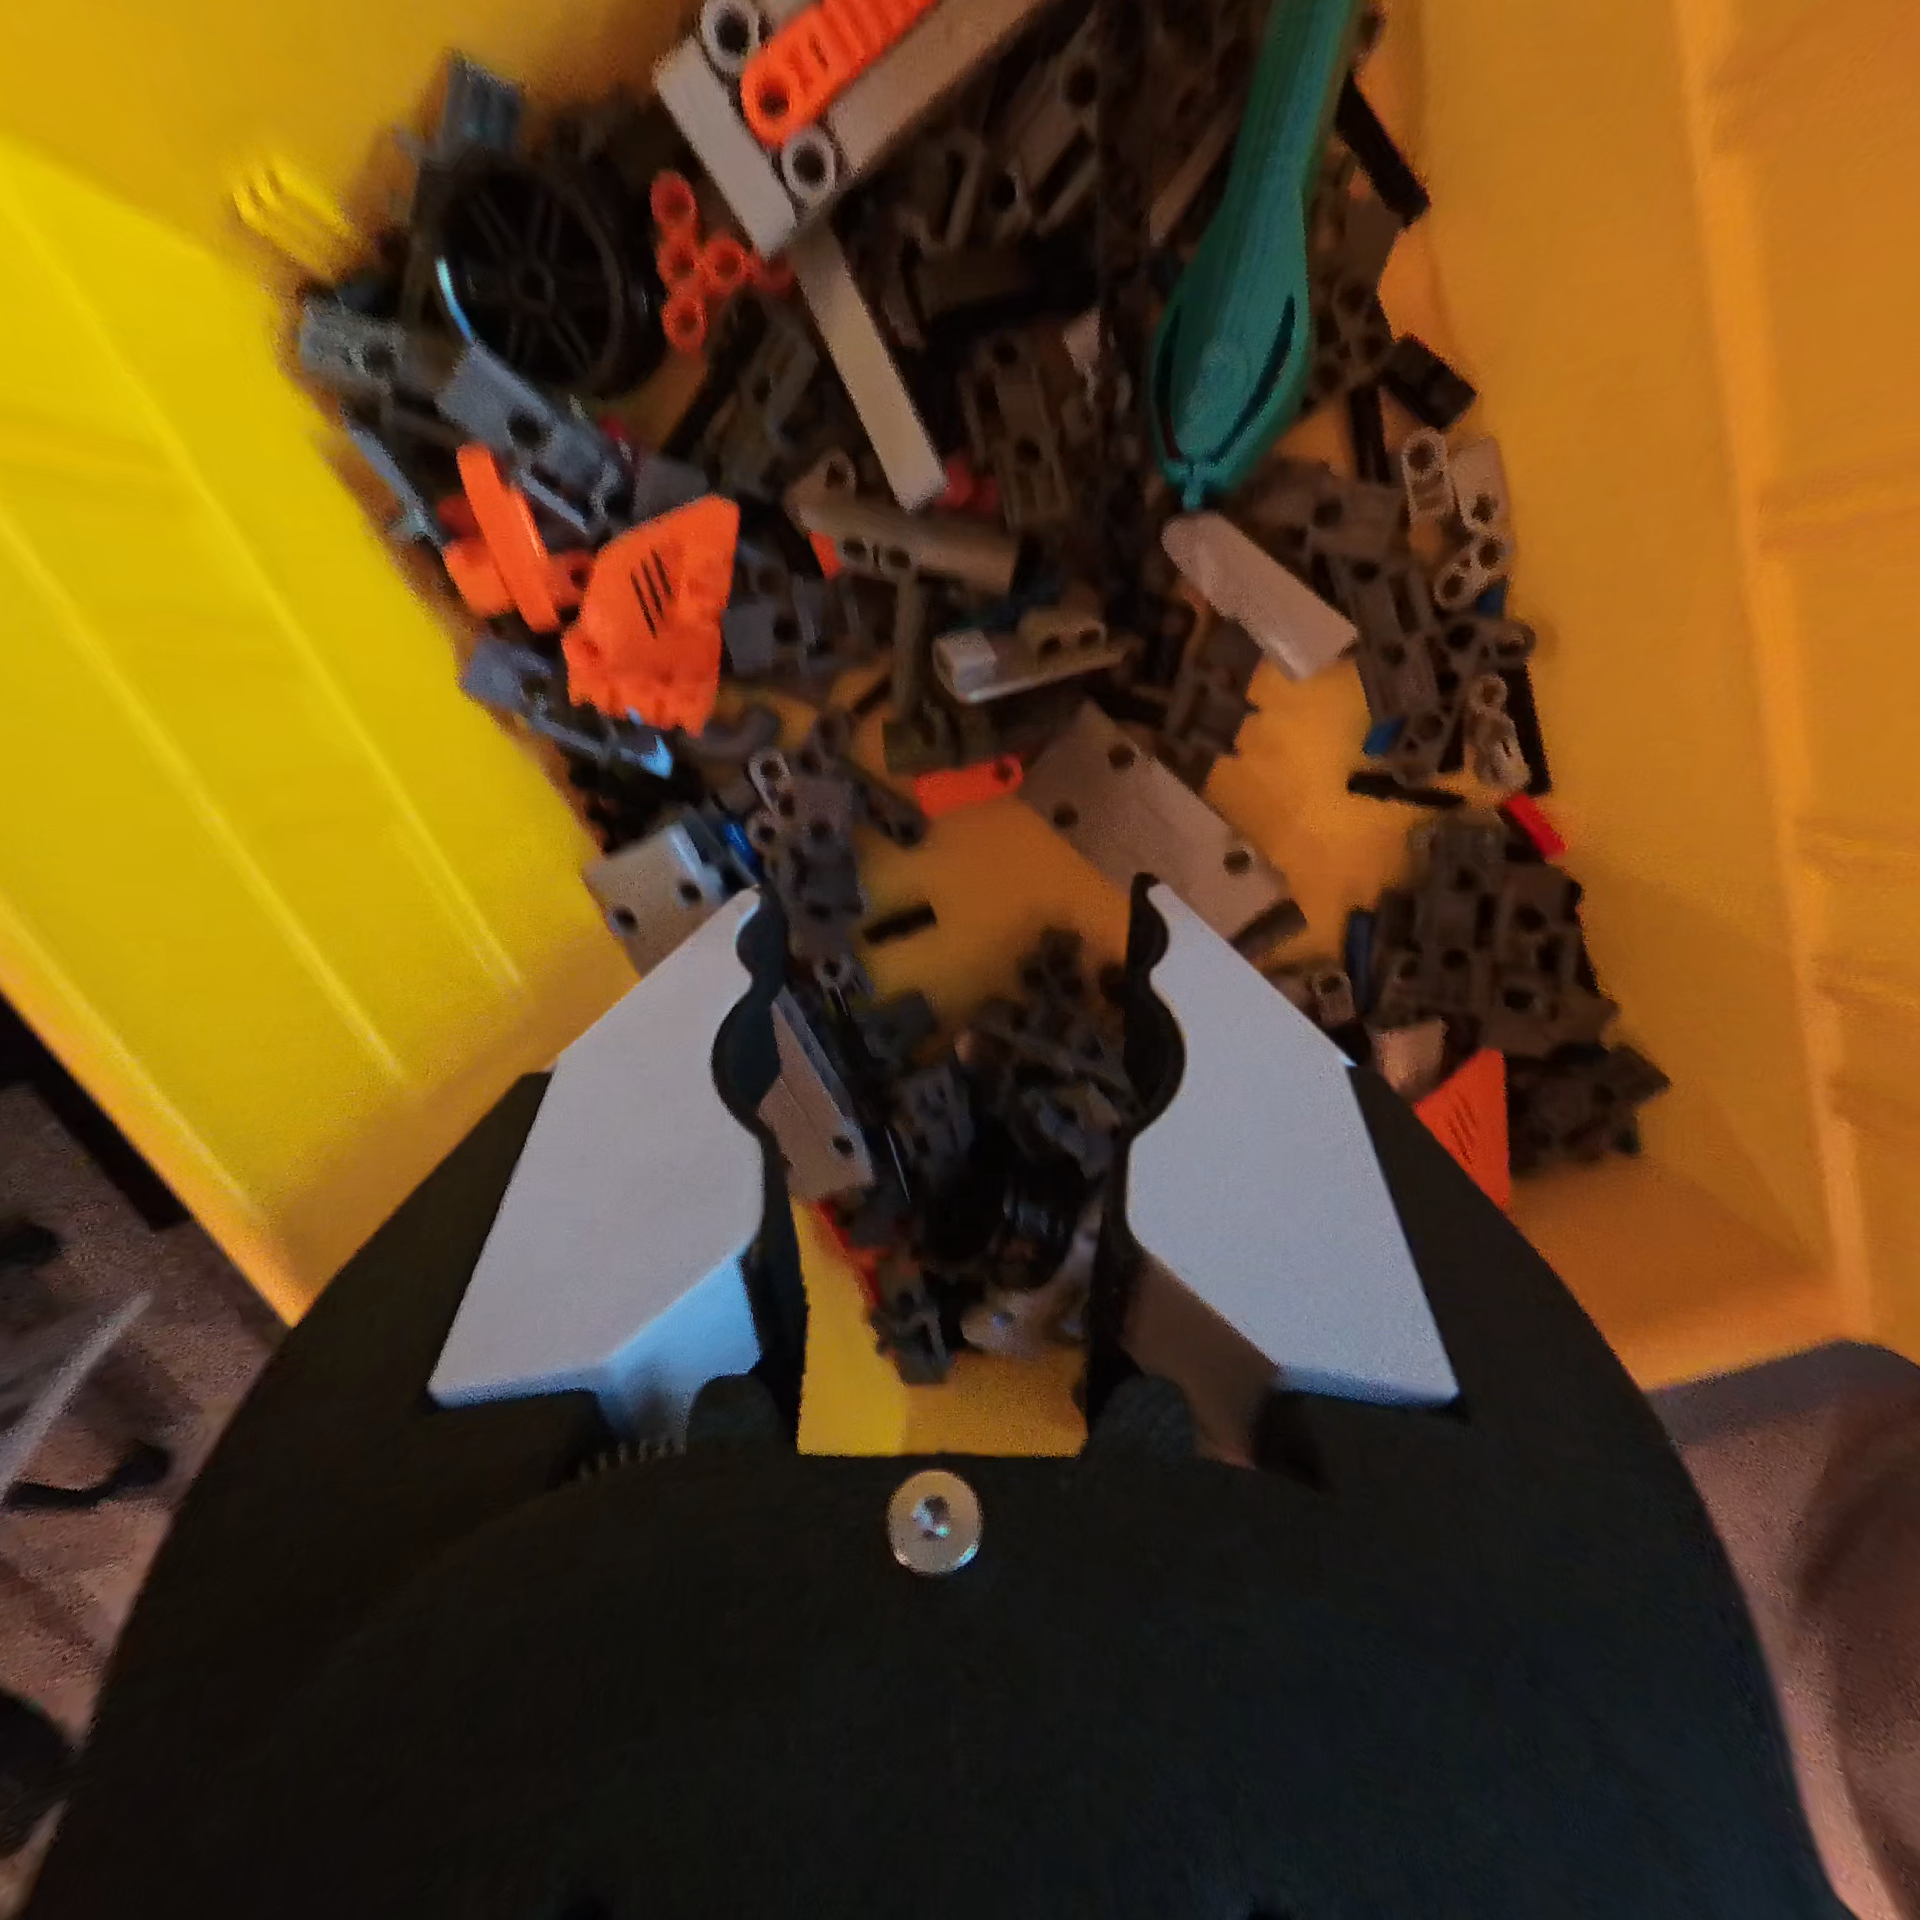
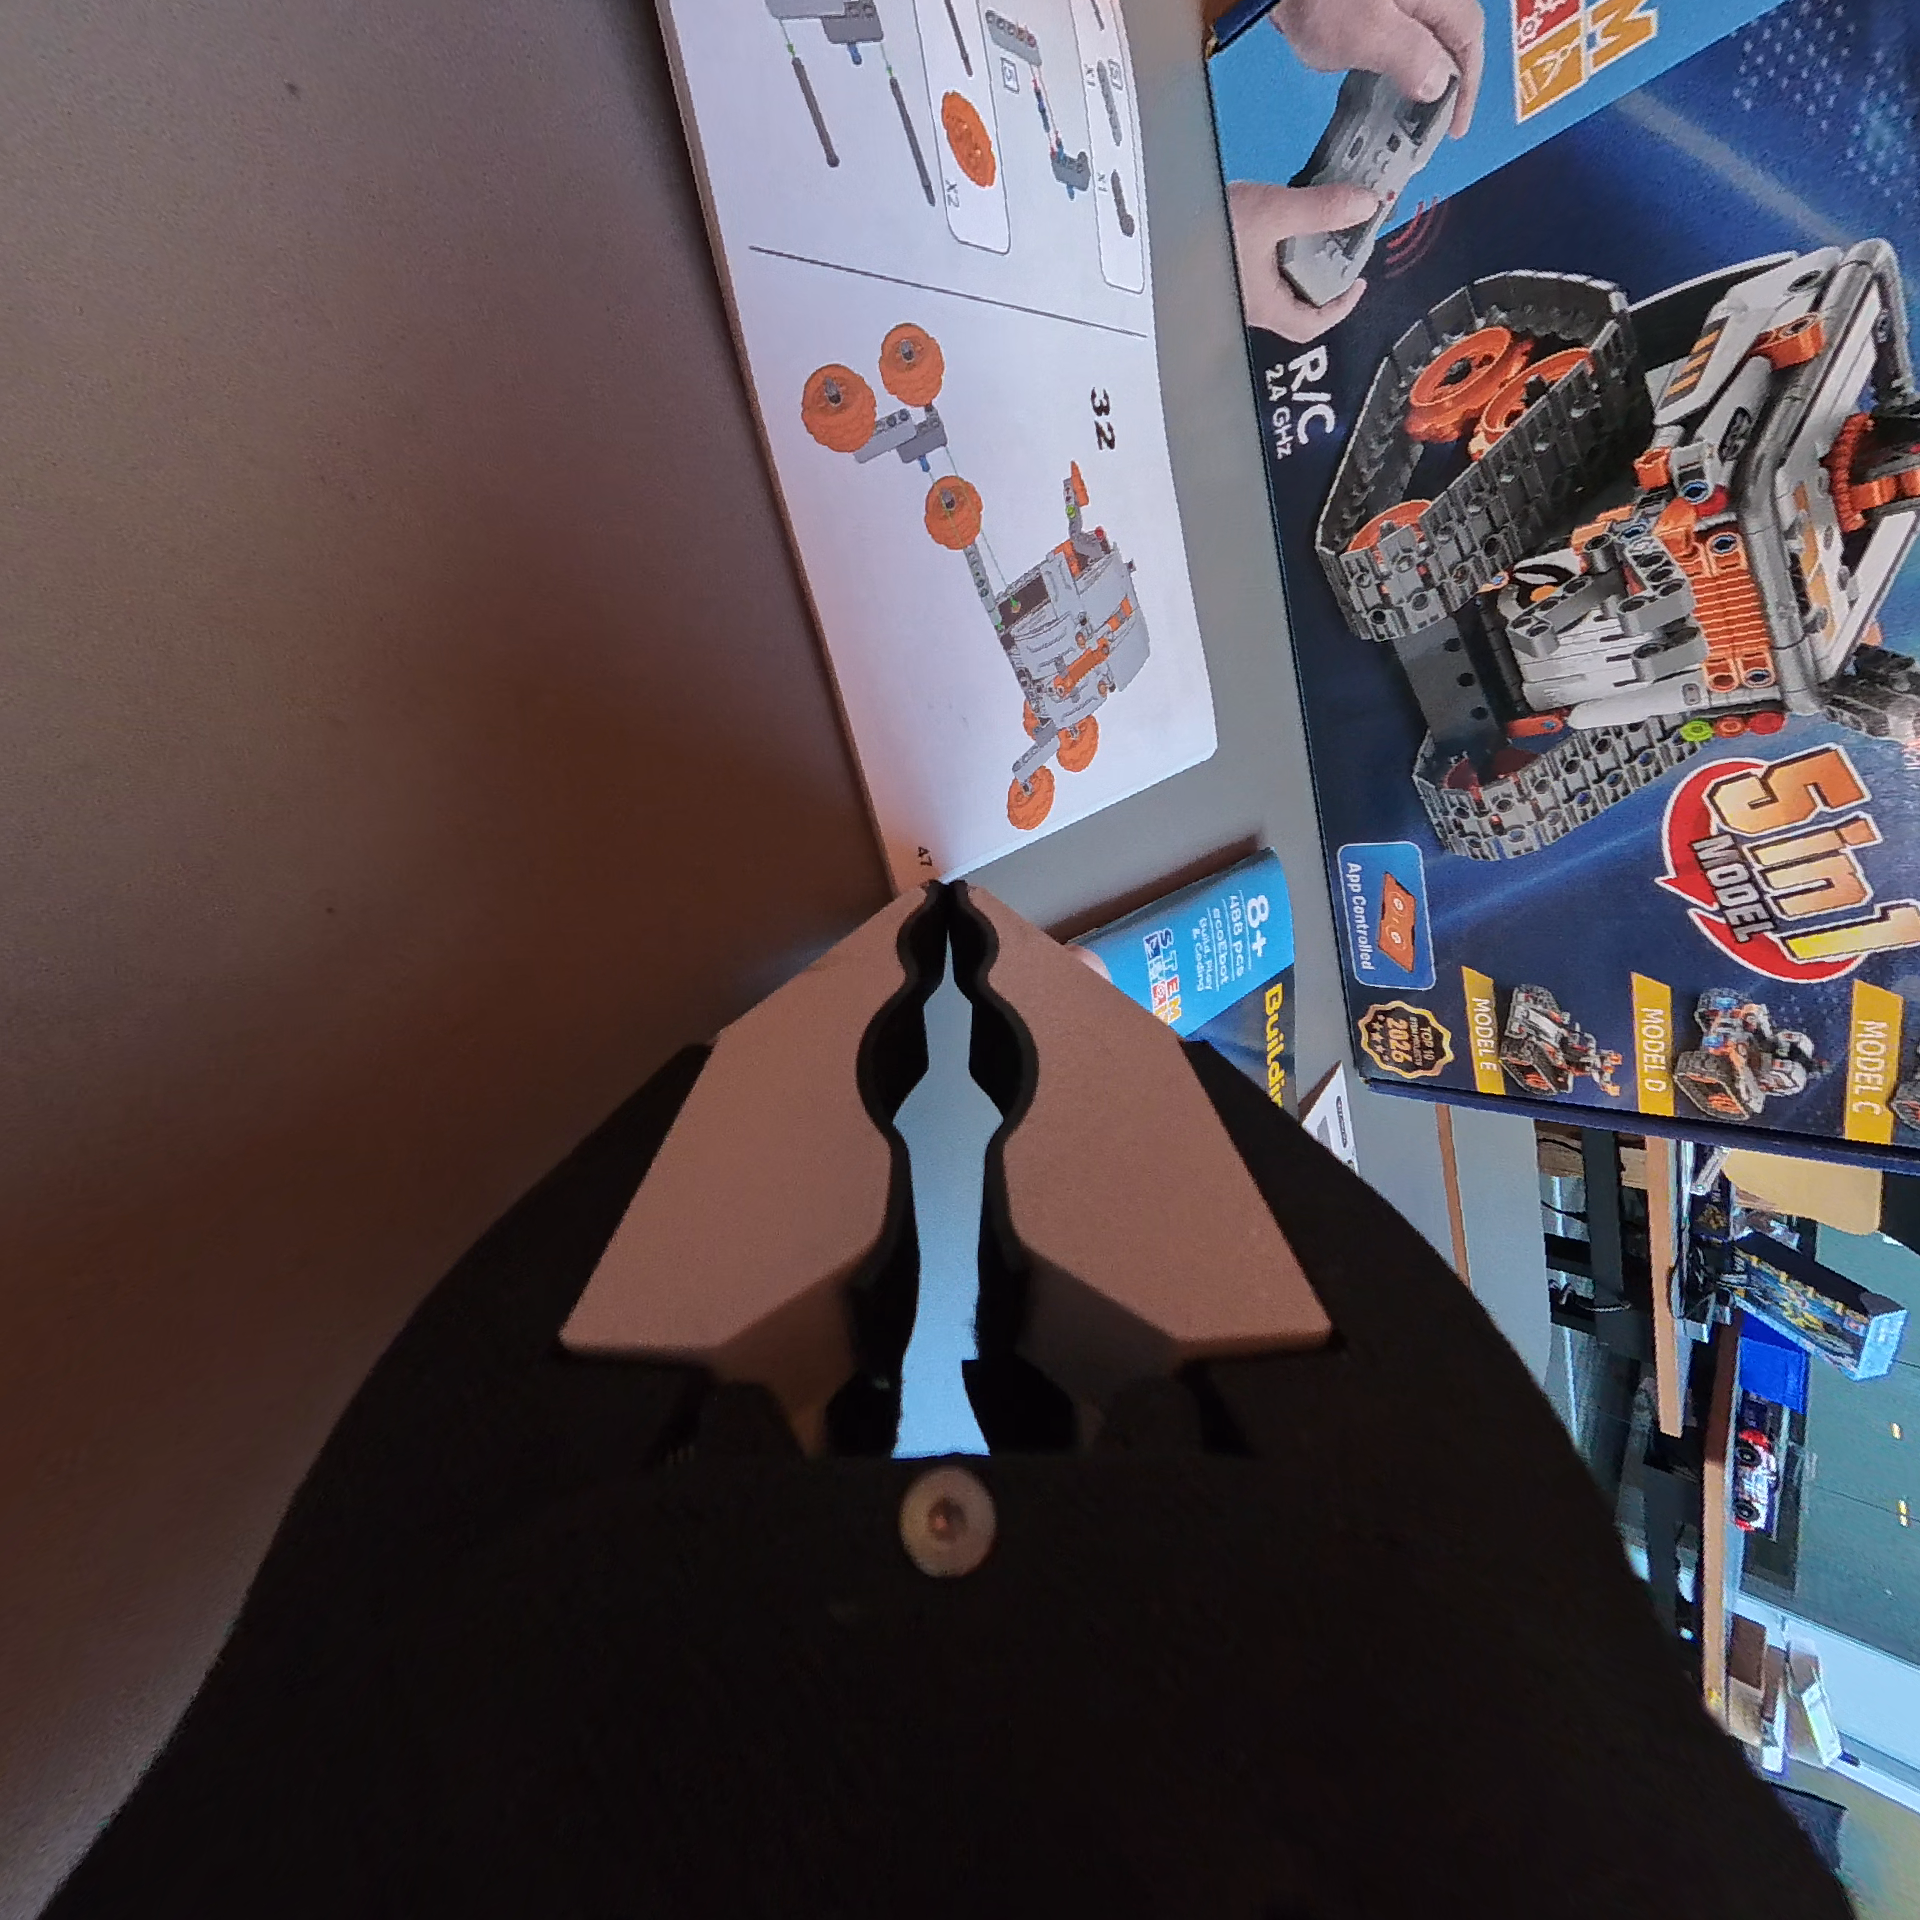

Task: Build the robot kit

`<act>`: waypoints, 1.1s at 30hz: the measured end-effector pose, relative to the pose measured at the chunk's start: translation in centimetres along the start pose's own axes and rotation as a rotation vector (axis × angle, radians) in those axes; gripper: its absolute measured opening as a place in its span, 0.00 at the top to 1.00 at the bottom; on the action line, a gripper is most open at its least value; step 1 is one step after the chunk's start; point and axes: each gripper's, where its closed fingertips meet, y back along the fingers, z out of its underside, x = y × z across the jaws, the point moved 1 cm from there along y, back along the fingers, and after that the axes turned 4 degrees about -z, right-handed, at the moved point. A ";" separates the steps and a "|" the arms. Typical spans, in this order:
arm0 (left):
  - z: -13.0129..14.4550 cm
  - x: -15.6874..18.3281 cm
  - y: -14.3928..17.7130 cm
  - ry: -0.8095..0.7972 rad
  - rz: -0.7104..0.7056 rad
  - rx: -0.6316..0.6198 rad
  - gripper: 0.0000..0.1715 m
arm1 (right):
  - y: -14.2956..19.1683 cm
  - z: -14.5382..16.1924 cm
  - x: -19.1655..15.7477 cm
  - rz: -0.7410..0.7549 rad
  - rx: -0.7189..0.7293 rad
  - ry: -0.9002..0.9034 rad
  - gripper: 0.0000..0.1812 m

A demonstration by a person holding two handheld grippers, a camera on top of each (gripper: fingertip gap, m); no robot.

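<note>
My left gripper (image 1: 951,899) is open and empty. It hangs over a yellow bin (image 1: 239,623) that holds a heap of grey, black and orange building pieces (image 1: 997,1081). Small dark pieces lie between and below its fingers. Farther in lie a black wheel (image 1: 540,275), an orange triangular panel (image 1: 649,613), a teal tool (image 1: 1247,312) and a grey beam (image 1: 1153,831). My right gripper (image 2: 943,891) is shut. Its tips meet at the near corner of an open white instruction booklet (image 2: 987,520). I cannot tell whether they pinch the page.
A blue toy box (image 2: 1610,571) with a picture of a tracked vehicle lies right of the booklet on a grey table (image 2: 364,520). A small blue leaflet (image 2: 1205,945) lies just right of the right gripper's tips. Shelves with clutter (image 2: 1766,1403) stand beyond the table's edge. The bin's walls (image 1: 1662,520) rise on both sides. My right fingertips sit around 60 cm from my left ones. My left gripper's tips are some 10 cm from the black wheel (image 1: 540,275).
</note>
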 end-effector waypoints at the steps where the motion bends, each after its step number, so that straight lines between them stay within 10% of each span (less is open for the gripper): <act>1: 0.8 0.3 0.3 0.029 0.018 -0.007 0.60 | 0.0 0.0 0.0 -0.001 0.001 -0.003 1.00; 11: 5.5 1.5 0.5 0.205 -0.049 -0.071 0.37 | 0.0 0.0 0.0 -0.002 0.001 -0.005 1.00; 24: 4.4 -0.1 0.6 0.204 -0.151 -0.003 0.58 | 0.0 0.0 0.0 -0.001 -0.003 -0.005 1.00; 33: 5.0 1.0 -1.2 0.263 -0.002 -0.103 0.44 | -0.1 0.0 0.0 -0.003 -0.004 -0.007 1.00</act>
